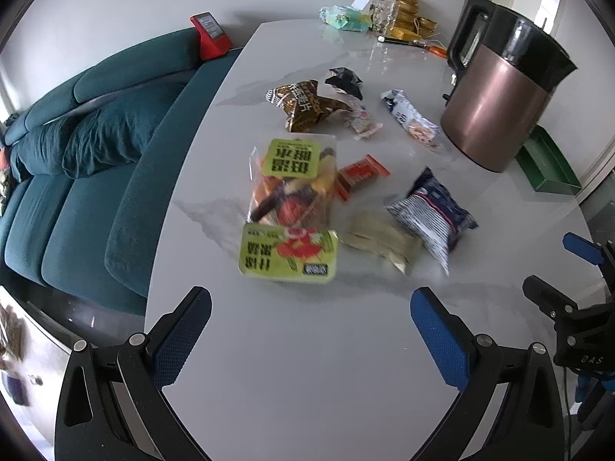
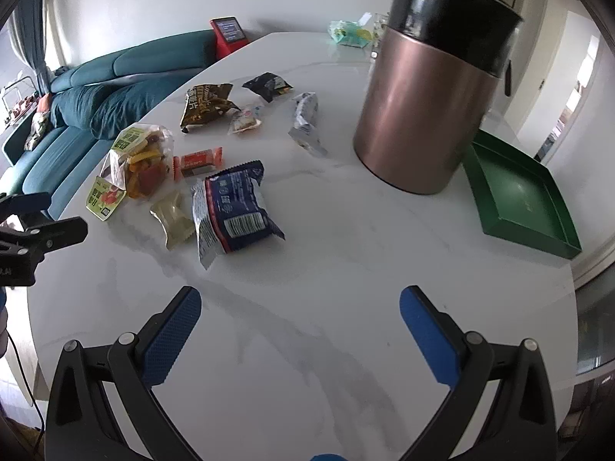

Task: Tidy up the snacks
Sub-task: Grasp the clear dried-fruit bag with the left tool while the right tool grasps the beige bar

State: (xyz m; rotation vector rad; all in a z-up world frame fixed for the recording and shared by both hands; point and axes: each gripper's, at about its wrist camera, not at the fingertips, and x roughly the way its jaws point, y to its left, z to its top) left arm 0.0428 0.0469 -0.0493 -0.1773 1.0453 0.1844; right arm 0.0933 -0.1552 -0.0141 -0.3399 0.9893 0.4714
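Both grippers are hovering low over the near edge of the white marble worktop [image 2: 346, 230], and neither is carrying anything: the left gripper [image 1: 310, 319] is showing its jaws spread wide and released, and the right gripper [image 2: 300, 319] is doing the same, blue pads facing only bare marble. The snacks are lying scattered in a loose cluster ahead of them, so nothing looks sorted yet. Nearest the left gripper is sitting the clear bag with green labels [image 1: 290, 207], with a small red bar [image 1: 361, 176] just beside it and a pale yellowish packet [image 1: 378, 240] touching the blue-and-white striped pack [image 2: 234, 207]. Further back a brown crinkled bag [image 1: 303, 105], a black wrapper [image 1: 344, 81] and a long white-and-blue pack [image 1: 409, 119] are lying apart from each other. The copper-coloured kettle [image 2: 426, 96] is standing upright between the snacks and the green tray [image 2: 515, 192], which is lying empty on the right gripper's side; I'm guessing that tray is the destination. The open jaws suggest each is lining up a first pick, the striped pack being the handiest for the right.
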